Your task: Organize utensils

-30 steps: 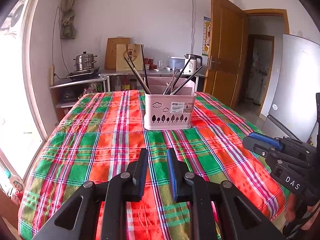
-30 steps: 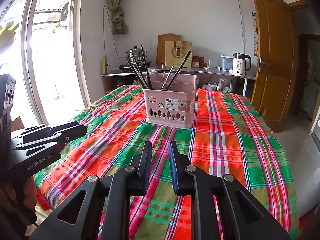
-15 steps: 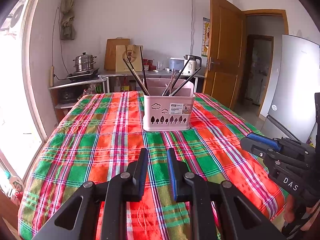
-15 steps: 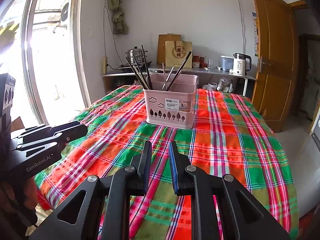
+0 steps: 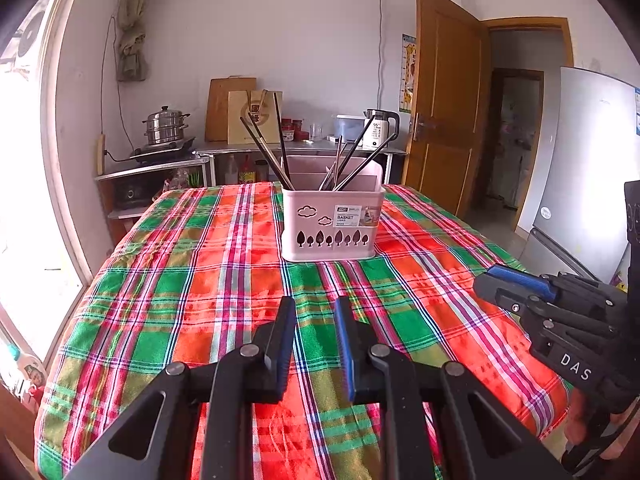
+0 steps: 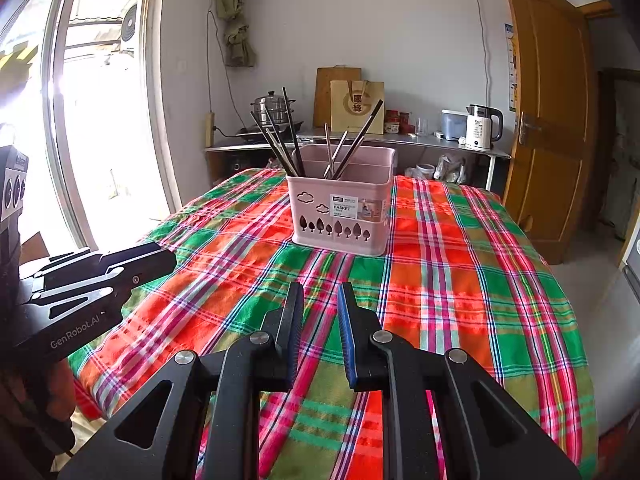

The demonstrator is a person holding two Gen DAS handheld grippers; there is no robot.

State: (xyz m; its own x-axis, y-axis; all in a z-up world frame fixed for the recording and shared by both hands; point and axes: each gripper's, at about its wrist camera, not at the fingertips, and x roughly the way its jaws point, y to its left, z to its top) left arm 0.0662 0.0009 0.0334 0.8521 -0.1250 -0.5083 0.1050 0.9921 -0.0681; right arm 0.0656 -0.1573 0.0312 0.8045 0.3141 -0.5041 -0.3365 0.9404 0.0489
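Observation:
A pink utensil basket [image 5: 330, 226] stands on the plaid tablecloth [image 5: 208, 280] at mid table; it also shows in the right wrist view [image 6: 342, 216]. Several dark chopsticks [image 5: 264, 148] lean in its left compartment, and thin metal utensils and dark sticks [image 5: 352, 156] lean in the right one. My left gripper [image 5: 314, 308] is open a little and empty, well short of the basket. My right gripper [image 6: 320, 294] is open a little and empty, also short of the basket. Each gripper shows in the other's view: the right one [image 5: 520, 284] and the left one [image 6: 120, 264].
A counter along the far wall holds a steel steamer pot [image 5: 166, 126], a cutting board [image 5: 224, 108], a paper bag [image 5: 254, 116] and a white kettle [image 6: 482, 128]. A wooden door [image 5: 444, 120] and a fridge [image 5: 588, 168] stand to the right. A bright window [image 6: 80, 120] is on the left.
Both grippers have drawn slightly back from the basket, which looks a bit smaller and higher in frame. The jaws have not changed.

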